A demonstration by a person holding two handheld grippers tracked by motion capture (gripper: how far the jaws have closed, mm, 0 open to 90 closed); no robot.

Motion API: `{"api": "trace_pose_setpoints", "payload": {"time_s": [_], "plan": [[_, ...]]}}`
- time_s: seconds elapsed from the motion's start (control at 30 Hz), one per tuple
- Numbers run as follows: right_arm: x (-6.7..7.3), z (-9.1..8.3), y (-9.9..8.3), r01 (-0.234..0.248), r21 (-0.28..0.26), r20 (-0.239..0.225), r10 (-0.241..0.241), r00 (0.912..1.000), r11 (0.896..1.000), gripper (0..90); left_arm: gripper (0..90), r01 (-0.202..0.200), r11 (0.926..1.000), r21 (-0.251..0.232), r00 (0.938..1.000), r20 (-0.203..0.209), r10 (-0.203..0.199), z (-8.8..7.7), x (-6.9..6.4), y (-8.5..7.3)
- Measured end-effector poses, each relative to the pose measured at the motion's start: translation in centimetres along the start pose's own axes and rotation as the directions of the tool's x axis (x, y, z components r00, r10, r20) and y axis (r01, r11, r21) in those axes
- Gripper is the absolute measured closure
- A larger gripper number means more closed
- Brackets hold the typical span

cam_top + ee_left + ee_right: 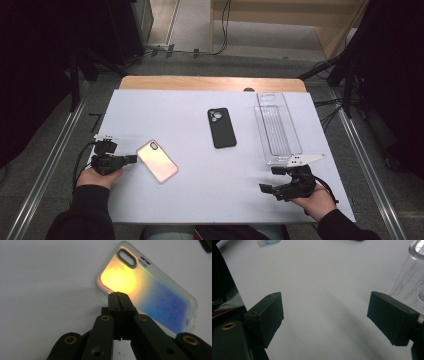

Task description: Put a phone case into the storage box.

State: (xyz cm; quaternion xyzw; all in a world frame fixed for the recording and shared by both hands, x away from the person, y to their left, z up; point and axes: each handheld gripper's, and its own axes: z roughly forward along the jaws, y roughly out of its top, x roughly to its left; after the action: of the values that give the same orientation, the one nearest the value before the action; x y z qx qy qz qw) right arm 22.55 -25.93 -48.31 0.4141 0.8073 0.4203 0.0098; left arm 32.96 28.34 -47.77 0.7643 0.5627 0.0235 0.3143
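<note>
An iridescent, translucent phone case [157, 161] [150, 295] lies flat on the white table [200, 195] at the left, its camera cut-out at the far end. My left gripper [134, 159] [118, 293] points right at table height with its jaws pressed together. The tips sit at the case's near left edge, and nothing visibly lies between the pads. My right gripper [269, 179] [324, 315] rests at the front right, pointing left. It is open, with only bare table between its fingers [265, 317].
A black phone case [221, 128] lies camera end away in the middle of the table. A clear, long plastic tray [277, 130] [409, 277] stands at the right, just beyond the right gripper. The table's wooden far edge [210, 83] borders a grey floor.
</note>
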Motion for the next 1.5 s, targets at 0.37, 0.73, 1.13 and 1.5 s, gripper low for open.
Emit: {"api": "trace_pose_setpoints", "payload": {"time_s": [0.37,0.73,1.13,1.5], "plan": [[0.0,0.0,0.0,0.001,0.004,0.004,-0.001,1.0000,1.000,11.9,89.7,0.017,0.9999,0.000,0.9998,-0.007,-0.017,1.5,-0.1,0.9],[0.0,0.0,-0.1,0.001,0.007,0.006,-0.001,1.0000,1.000,11.9,89.7,-0.020,0.9998,-0.009,0.9998,-0.004,0.020,3.0,-0.7,2.5],[0.0,0.2,0.0,-0.005,0.004,0.004,0.005,1.0000,1.000,11.9,89.7,-0.085,0.9964,-0.002,0.9963,0.010,0.085,4.5,-2.0,3.9],[-0.6,0.7,0.2,-0.014,0.005,0.018,0.014,0.9997,1.000,11.9,89.5,-0.125,0.9921,0.009,0.9914,0.041,0.125,5.5,-3.1,4.6]]}}
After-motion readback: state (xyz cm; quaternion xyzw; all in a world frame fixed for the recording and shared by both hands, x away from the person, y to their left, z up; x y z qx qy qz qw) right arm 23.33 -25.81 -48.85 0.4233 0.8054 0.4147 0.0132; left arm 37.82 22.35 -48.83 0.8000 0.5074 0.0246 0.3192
